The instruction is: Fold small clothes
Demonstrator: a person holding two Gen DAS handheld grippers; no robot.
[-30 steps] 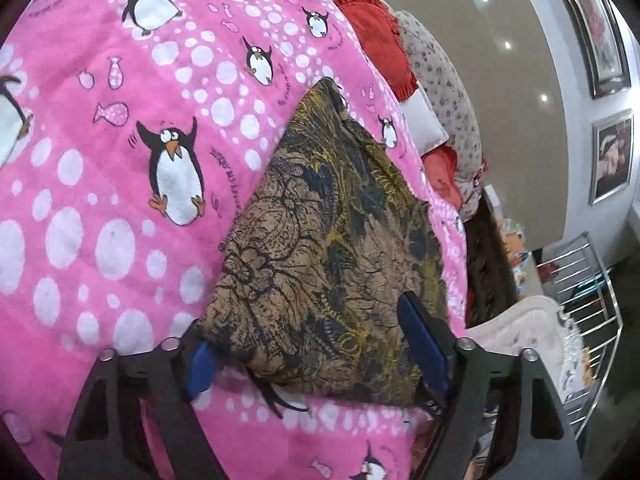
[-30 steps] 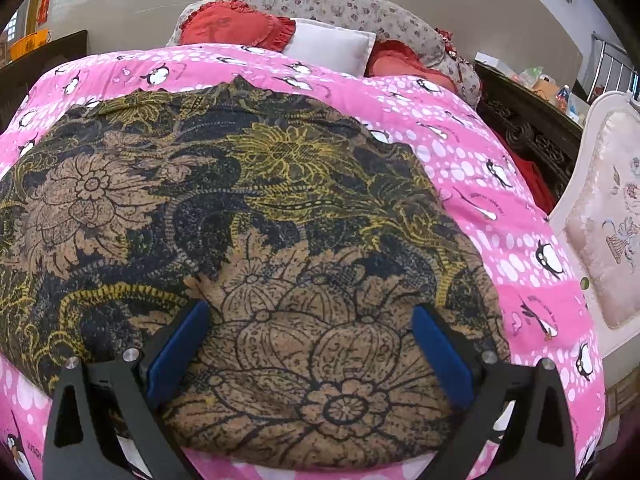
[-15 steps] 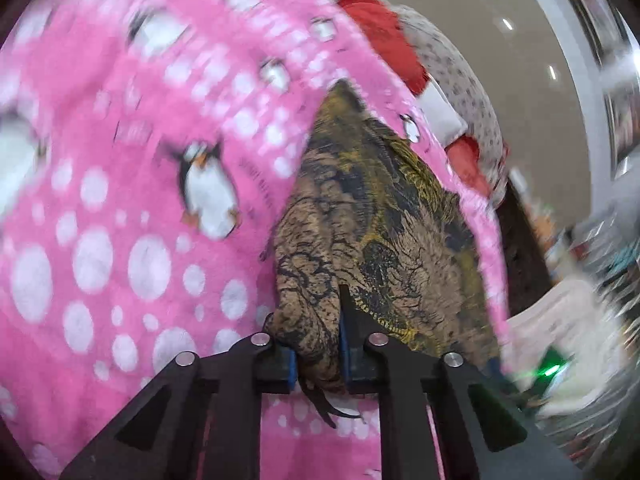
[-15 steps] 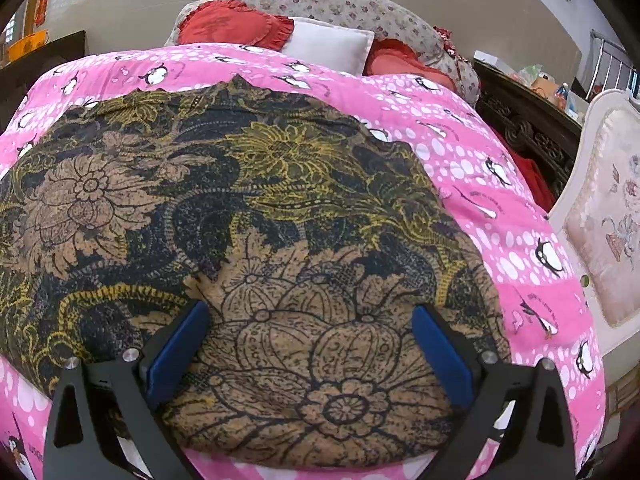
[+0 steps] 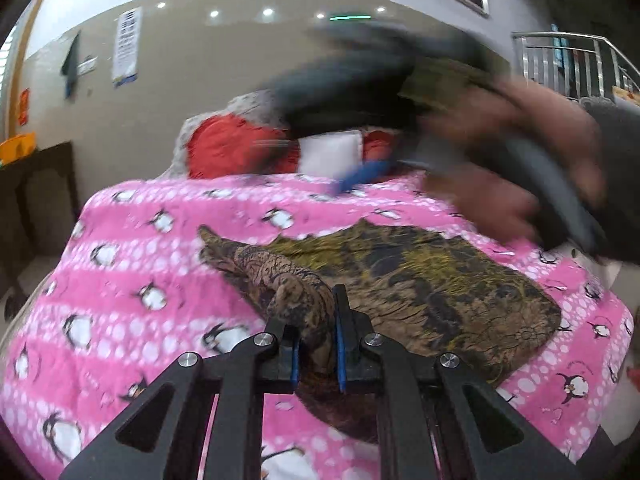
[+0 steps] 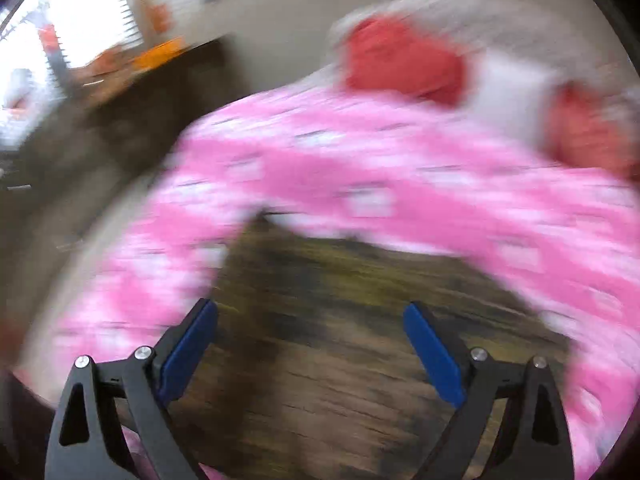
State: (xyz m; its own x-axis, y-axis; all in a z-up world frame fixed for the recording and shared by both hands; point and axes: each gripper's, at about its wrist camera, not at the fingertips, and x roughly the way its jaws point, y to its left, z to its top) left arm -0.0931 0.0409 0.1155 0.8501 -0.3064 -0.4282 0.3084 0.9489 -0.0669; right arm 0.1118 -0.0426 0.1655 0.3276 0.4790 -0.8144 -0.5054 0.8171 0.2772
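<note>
Left gripper (image 5: 316,344): clenched on a bunched near corner of the patterned garment (image 5: 420,280).
Right gripper (image 6: 312,352): spread, empty; jaws just narrowing slightly, above the cloth.
Garment: flat on the pink blanket (image 5: 132,264), stretching far-right.
Risk: one-corner lift may skew the fold.

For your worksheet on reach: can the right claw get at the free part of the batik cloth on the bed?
Probably yes. The right claw is open and empty above the batik cloth, nothing lying between. The left claw pinches only one corner.
</note>
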